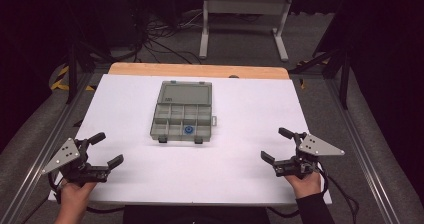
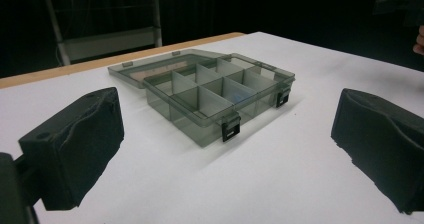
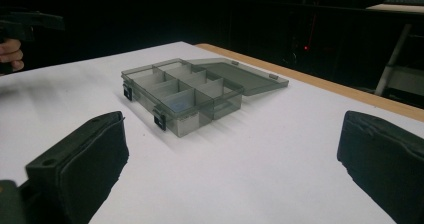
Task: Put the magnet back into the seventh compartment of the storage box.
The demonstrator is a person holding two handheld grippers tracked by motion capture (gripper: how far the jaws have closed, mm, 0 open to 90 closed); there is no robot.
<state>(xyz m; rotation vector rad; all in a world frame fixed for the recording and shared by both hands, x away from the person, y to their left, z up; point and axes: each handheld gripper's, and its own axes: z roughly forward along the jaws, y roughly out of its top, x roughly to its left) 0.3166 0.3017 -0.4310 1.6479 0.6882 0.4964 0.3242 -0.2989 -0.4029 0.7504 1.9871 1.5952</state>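
High view: white tabletop w/ wood far edge, dark room behind; left claw & right claw both spread.

Two handheld black grippers, one dark sleeve

Each gripper, left and right, bore padded black jaws, a grey screw-dotted triangular plate and black cable.
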